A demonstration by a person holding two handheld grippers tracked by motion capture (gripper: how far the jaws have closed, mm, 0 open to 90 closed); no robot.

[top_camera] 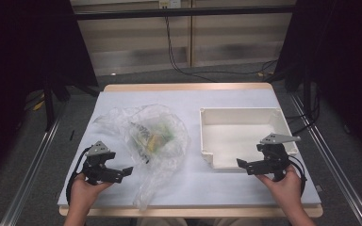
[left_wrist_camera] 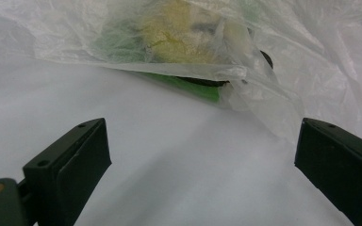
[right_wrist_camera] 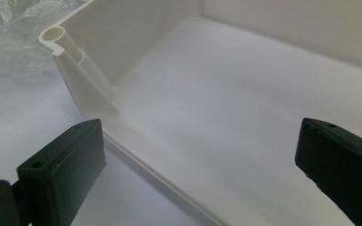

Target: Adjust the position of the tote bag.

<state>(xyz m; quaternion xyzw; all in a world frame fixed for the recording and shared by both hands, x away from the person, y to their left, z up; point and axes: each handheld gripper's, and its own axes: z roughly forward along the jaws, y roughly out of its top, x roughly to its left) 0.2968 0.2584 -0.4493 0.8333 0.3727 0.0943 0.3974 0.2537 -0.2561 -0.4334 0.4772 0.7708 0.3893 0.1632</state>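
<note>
Both hand-held grippers (top_camera: 122,172) (top_camera: 245,165) wide open, empty

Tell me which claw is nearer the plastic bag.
Left. The left claw sits open right beside the plastic bag, while the right claw is across the table at the white tray.

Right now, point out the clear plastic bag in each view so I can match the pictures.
High view: the plastic bag lies left of centre on the table, beside the white tray.
Left gripper view: it spans the top, yellow and green contents inside.
Right gripper view: a crinkled patch at the top left corner.
Shared landmark: the white tabletop.
</note>
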